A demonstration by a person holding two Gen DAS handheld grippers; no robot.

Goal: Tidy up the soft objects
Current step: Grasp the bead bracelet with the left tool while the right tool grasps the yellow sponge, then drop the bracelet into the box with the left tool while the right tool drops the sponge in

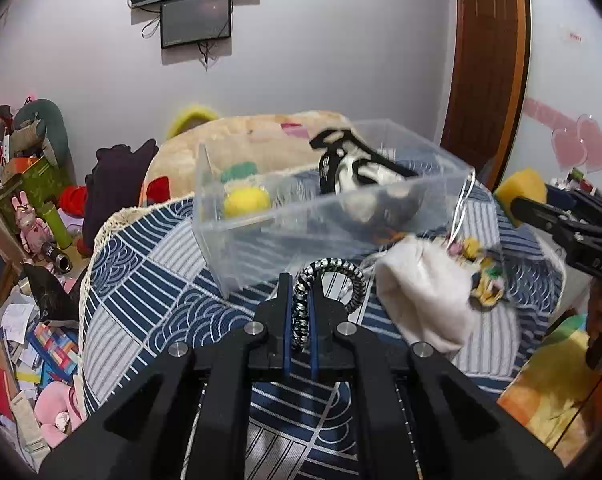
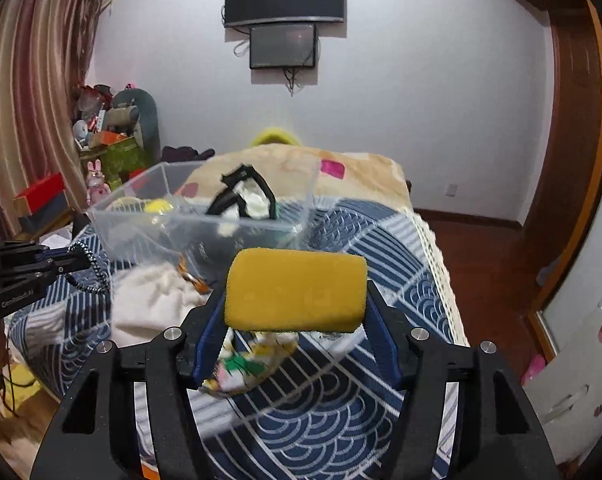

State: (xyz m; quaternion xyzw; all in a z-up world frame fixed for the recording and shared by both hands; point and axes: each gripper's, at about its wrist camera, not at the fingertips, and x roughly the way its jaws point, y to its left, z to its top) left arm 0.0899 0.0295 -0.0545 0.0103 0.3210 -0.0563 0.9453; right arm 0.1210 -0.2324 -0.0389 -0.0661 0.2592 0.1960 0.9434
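My left gripper (image 1: 301,280) is shut on a black-and-white braided ring (image 1: 329,280), held above the blue patterned cloth in front of a clear plastic bin (image 1: 261,224). It also shows in the right wrist view (image 2: 83,258). The bin (image 2: 141,220) holds a yellow ball (image 1: 246,201) and a black-and-white fabric item (image 1: 353,168). My right gripper (image 2: 295,296) is shut on a yellow sponge (image 2: 295,290), held above the cloth to the bin's right; the sponge also shows in the left wrist view (image 1: 521,186). A white cloth (image 1: 421,296) and a small colourful pouch (image 1: 485,280) lie beside the bin.
The blue wave-patterned cloth (image 1: 149,280) covers a raised surface with a lace edge. A beige blanket (image 2: 365,176) lies behind the bin. Toys, boxes and papers clutter the floor at the left (image 1: 33,232). A wooden door frame (image 1: 489,60) stands at the right.
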